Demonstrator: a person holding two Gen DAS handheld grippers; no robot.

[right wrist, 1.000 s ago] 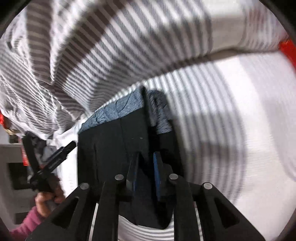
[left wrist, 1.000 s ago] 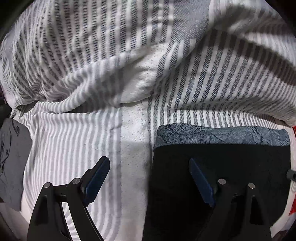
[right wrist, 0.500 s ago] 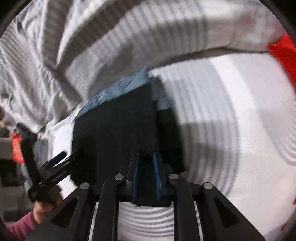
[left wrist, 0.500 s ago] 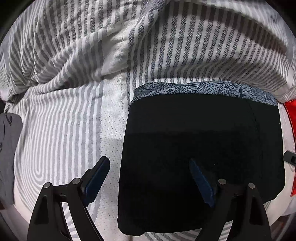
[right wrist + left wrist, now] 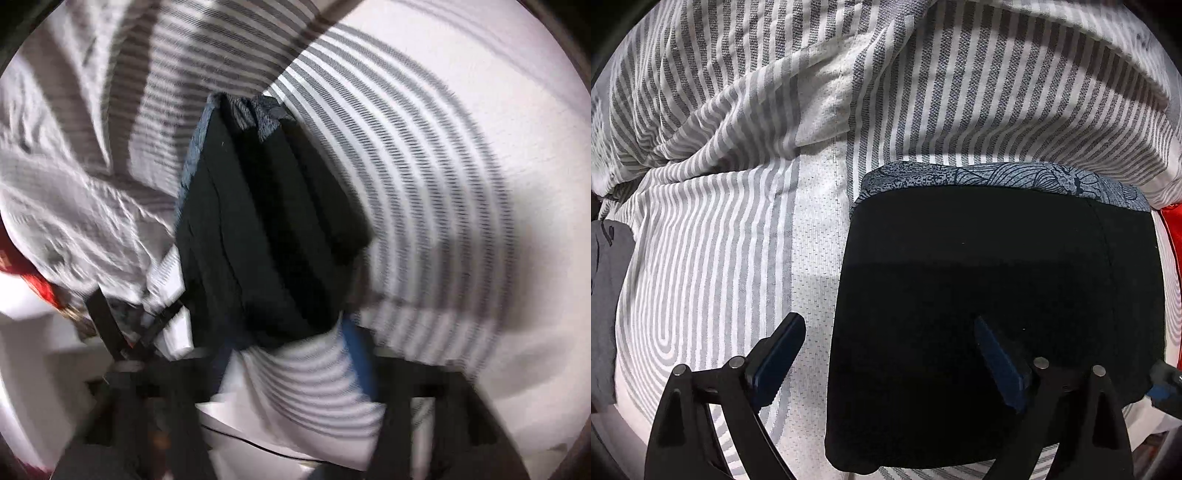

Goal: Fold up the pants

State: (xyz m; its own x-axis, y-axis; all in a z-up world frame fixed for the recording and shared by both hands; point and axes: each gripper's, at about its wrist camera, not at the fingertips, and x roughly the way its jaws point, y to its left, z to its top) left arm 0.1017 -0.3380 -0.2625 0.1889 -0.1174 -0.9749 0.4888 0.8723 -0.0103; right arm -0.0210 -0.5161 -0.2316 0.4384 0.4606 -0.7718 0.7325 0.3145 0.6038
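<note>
My right gripper [image 5: 291, 354] is parting its jaws, having just been opening off the pants [image 5: 979, 314]; nothing is sitting between them now. The folded pants are lying on the striped sheet [image 5: 713, 258], with my left gripper [image 5: 886, 350] hovering wide apart over their left edge, so the fold is reading as released.

From the left wrist we look almost straight down, close over the folded pants [image 5: 990, 314] on the striped bedspread [image 5: 713, 266]. From the right wrist we look slantwise – blurred – along the same pants [image 5: 266, 229] and bedspread [image 5: 424, 166].
</note>
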